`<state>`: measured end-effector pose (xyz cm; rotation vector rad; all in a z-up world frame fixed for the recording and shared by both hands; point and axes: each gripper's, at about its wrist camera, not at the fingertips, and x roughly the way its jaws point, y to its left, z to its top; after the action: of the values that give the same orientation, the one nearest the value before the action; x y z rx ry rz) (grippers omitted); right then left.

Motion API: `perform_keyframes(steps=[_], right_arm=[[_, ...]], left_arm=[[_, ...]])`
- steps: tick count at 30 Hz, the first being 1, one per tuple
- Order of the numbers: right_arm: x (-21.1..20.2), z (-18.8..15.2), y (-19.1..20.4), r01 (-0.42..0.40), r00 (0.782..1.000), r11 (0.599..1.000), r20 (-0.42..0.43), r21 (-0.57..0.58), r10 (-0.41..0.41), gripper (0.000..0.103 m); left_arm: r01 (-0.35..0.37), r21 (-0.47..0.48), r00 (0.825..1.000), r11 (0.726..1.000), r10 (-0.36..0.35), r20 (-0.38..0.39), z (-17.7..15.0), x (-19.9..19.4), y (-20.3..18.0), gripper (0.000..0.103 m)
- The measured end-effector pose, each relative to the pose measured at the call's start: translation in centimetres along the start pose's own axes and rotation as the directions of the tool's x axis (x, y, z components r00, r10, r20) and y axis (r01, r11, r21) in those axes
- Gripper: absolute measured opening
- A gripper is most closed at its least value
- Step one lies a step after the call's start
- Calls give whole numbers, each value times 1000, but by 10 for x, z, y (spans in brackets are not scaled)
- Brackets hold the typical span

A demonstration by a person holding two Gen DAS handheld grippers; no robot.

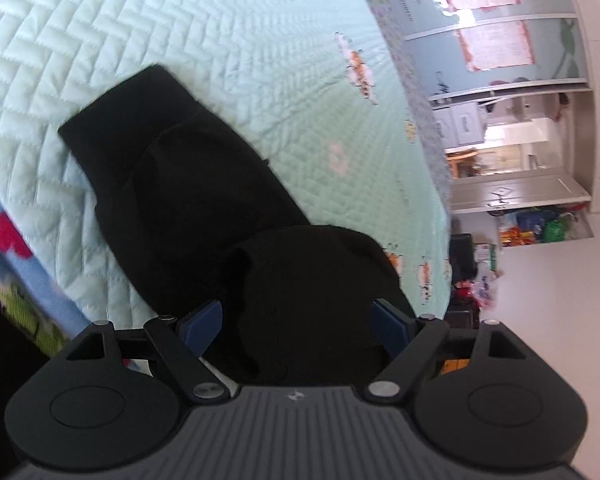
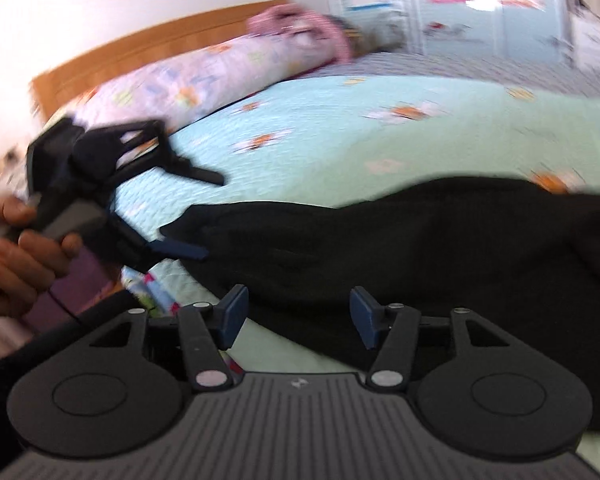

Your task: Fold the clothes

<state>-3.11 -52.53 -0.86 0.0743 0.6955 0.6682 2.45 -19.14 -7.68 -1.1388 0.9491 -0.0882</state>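
Black garment [image 2: 400, 248] lengthwise across quilt [image 2: 340, 120] (both tools agape)

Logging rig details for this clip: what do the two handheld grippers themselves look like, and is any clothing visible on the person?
Both grippers, left and right, share one build: ribbed dark grey body, round black side housings, black linkage arms with silver pivot pins, dark blue finger pads, and a small light mark at the body's top centre. No cables are clearly visible. What may be a dark sleeve shows at lower left in the right view.
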Motion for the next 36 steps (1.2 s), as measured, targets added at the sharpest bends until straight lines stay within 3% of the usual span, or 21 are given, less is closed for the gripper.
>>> perform_keyframes(steps=[7, 14, 19, 24, 26, 28, 31, 36], right_arm=[[-36, -29, -40, 66, 996, 974, 40, 219, -77, 61], [-39, -36, -49, 41, 996, 963, 70, 267, -62, 63], [-41, -43, -54, 20, 997, 957, 70, 289, -42, 65], [-45, -47, -58, 27, 997, 953, 67, 302, -49, 67], [-46, -48, -60, 36, 996, 951, 63, 308, -58, 68], [-47, -49, -62, 46, 996, 948, 58, 315, -67, 68], [-48, -51, -64, 59, 995, 944, 52, 325, -80, 69], [-52, -55, -64, 71, 994, 943, 55, 327, -94, 69]], left_arm=[[-60, -14, 998, 998, 59, -24, -9, 23, 6, 84], [-37, -23, 997, 999, 35, -64, -21, 39, 1, 84], [-36, -62, 999, 997, 34, -27, -24, 42, 9, 84], [-79, -16, 997, 997, 79, 8, -30, 38, 1, 83], [-107, 19, 994, 994, 107, 20, -32, 37, -3, 77], [-137, 52, 990, 989, 136, 26, -32, 36, -6, 56], [-182, 119, 983, 976, 180, 29, -30, 35, -8, 34], [-208, 246, 978, 947, 202, 51, -41, 33, -24, 22]])
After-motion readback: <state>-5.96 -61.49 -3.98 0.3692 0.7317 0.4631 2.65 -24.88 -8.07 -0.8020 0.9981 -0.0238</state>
